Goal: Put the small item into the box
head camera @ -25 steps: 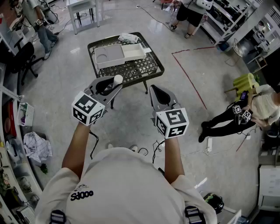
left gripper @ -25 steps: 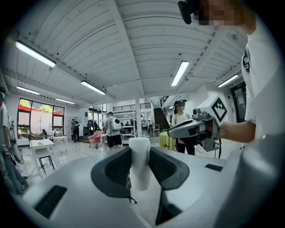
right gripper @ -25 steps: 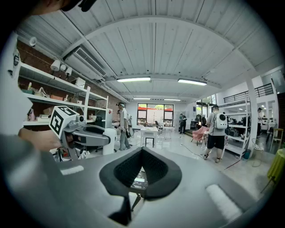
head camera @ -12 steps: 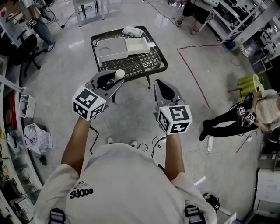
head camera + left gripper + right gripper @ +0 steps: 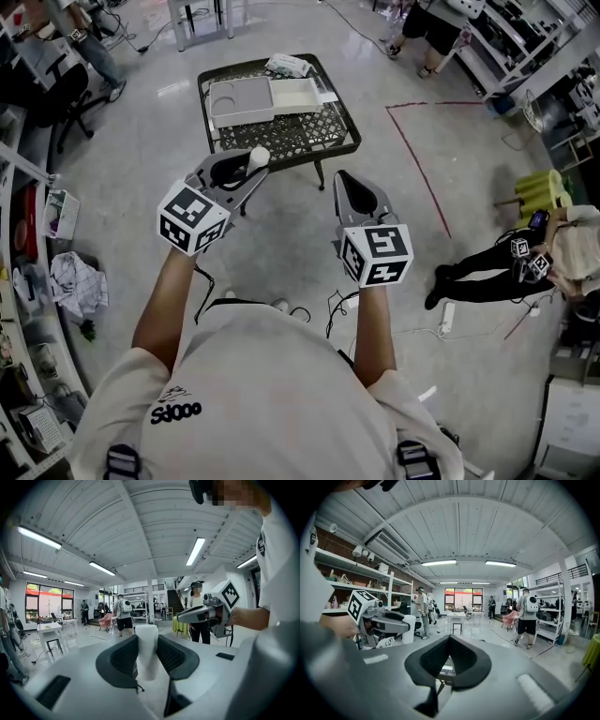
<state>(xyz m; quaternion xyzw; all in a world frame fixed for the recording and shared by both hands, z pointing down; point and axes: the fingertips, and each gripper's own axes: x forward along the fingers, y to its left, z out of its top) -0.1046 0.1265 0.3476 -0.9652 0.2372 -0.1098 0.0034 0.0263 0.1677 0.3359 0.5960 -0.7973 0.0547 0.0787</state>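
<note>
left tongs point(image 5: 246, 172) pinch 1 white cylinder point(image 5: 147, 649); right tongs point(image 5: 449, 644) sit pressed together, empty. poking above the tips, it could tip out before reaching the grey box point(image 5: 242, 101) on the desk point(image 5: 281, 150).

grippers point(image 5: 249, 167) point(image 5: 343, 178): 2 | white cylinder point(image 5: 258, 156): 1 | mesh table point(image 5: 309, 137): 1

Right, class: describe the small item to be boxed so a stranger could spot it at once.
Find the black mesh table; below it in the head view is the left gripper. Between its dark pads sits a small white cylinder, bright against them; the right gripper is shut and empty.
</note>
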